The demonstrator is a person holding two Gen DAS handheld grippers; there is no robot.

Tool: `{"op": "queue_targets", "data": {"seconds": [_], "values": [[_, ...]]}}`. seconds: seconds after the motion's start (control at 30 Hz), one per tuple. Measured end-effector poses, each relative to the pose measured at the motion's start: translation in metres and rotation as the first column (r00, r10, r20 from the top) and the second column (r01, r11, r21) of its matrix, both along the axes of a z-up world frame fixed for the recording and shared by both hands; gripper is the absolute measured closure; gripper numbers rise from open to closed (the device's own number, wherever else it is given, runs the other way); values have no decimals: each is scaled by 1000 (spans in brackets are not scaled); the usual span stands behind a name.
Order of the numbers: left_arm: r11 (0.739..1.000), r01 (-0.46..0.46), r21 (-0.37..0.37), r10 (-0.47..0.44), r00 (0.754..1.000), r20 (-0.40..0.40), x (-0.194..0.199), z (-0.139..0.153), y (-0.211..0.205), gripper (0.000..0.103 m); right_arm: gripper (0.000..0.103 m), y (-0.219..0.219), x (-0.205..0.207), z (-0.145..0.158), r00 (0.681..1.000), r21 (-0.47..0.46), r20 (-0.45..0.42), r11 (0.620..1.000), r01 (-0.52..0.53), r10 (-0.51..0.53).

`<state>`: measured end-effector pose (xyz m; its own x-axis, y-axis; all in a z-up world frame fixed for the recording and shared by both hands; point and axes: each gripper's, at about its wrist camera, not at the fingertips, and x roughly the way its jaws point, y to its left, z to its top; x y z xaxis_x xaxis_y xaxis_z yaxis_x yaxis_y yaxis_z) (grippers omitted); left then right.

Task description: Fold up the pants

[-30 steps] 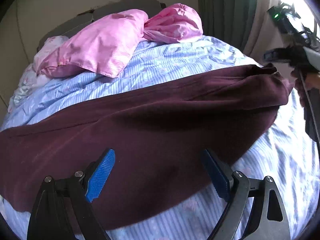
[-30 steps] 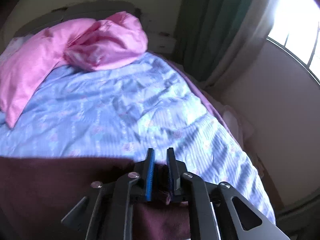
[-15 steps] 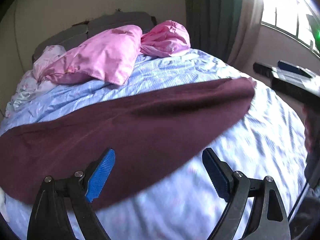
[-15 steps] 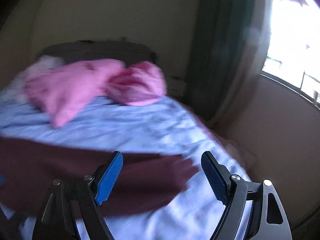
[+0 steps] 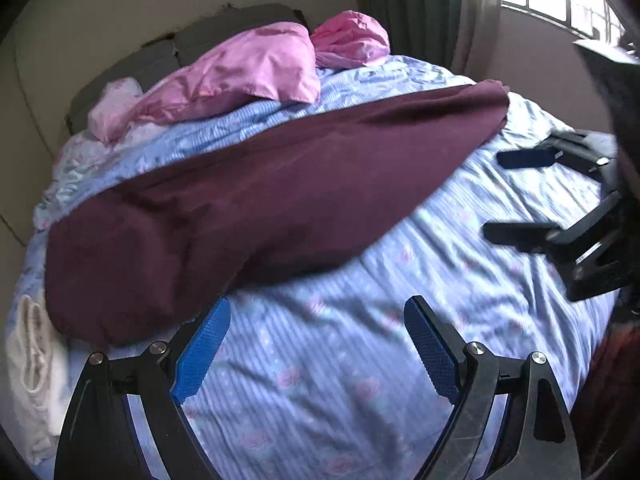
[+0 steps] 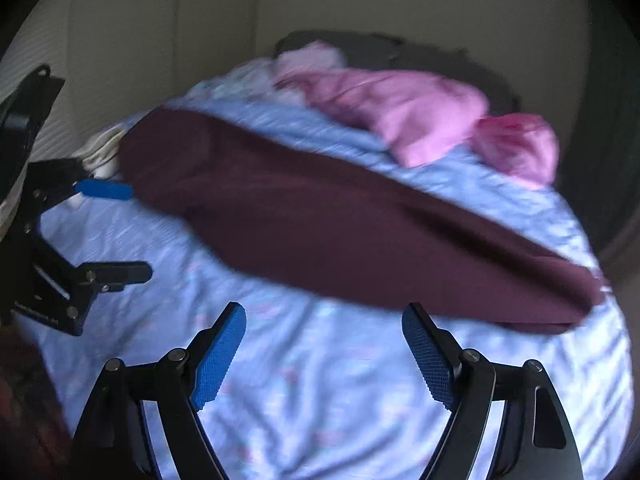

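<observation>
Lying across the bed, waist end at left, maroon pants looking soft, light, floppy (best pinched at corners); left gripper hovering wide open, empty; right gripper just having opened, holding nothing

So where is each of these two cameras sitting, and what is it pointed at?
Left wrist: rides the left gripper, looking down across the blue striped bedsheet; its open blue-padded fingers show, the right gripper at right.
Right wrist: rides the right gripper, jaws open and empty; the left gripper at left.
Shared: long maroon pants, pink satin pillows.
</observation>
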<state>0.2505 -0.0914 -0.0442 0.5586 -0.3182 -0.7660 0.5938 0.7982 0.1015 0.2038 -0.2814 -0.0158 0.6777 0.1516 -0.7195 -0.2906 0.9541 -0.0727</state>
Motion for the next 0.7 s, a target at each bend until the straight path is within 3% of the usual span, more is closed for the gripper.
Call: {"op": "queue_targets", "data": {"seconds": [0.07,0.13,0.3,0.4,0.5,0.57,0.7], "values": [[1000,12,-29,-12,1000,-18,7,-8,9,25,24,16,14,-13,998,61,-53,997,-42,45],[999,15,-35,-16,999,-34,15,-16,11,39,32,29,17,-24,995,88,-69,994,-61,67],[995,26,-97,-38,991,-126,41,-41,9,55,44,48,31,-49,990,102,-116,992,-68,80],[985,-29,-173,-8,978,-209,64,-54,12,64,47,47,37,-60,987,105,-142,992,-66,81],[975,-114,-189,70,972,-223,85,-62,19,81,49,46,44,-68,982,113,-167,991,-74,92],[963,-171,-209,128,970,-206,100,-56,28,82,49,47,49,-72,979,130,-178,988,-77,100],[934,-223,-279,157,958,-241,125,-41,38,85,49,54,59,-75,976,145,-176,984,-102,127]]}}
